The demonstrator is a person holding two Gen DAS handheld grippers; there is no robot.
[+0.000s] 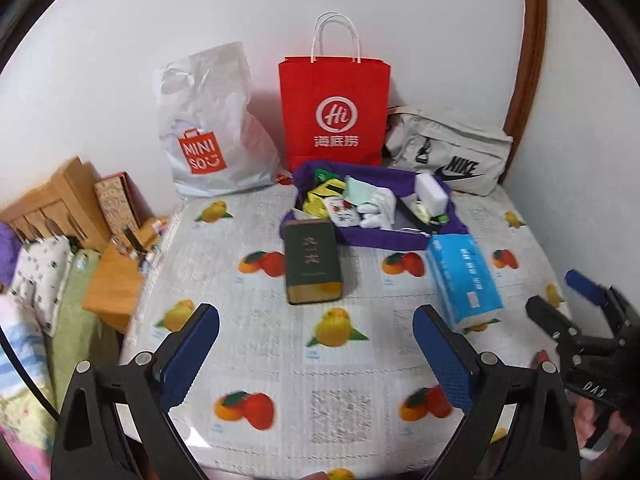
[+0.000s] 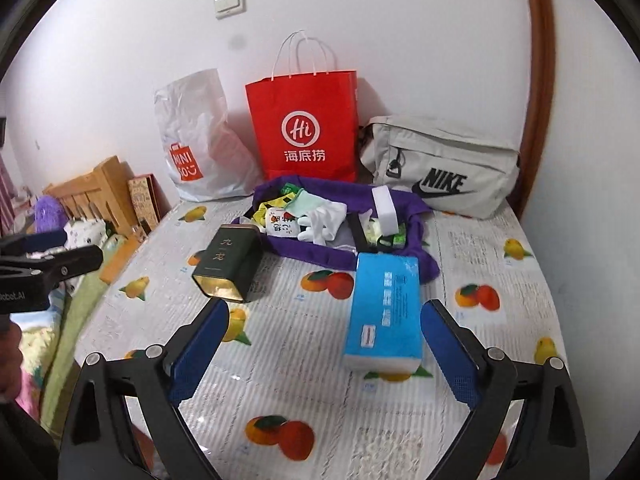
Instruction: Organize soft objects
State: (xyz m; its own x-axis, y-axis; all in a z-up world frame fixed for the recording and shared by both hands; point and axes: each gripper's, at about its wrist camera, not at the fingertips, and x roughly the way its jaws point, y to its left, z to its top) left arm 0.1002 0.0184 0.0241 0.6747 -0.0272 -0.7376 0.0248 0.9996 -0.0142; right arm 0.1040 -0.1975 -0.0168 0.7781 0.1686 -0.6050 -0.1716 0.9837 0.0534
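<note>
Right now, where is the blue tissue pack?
In both wrist views the blue tissue pack lies on the fruit-print tablecloth, just in front of the purple cloth, right of the dark green tin.

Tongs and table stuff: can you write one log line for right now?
left tongs: open, empty | right tongs: open, empty | blue tissue pack: flat, untouched | purple tray: holds white gloves, sponge

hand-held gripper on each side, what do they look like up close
Both match: the left hand-held gripper and right hand-held gripper have black angular plastic arms with silver round bolt heads, and flat fingers faced with textured blue pads. White lettering marks the black bodies. No cables or sleeves are clearly visible.
</note>
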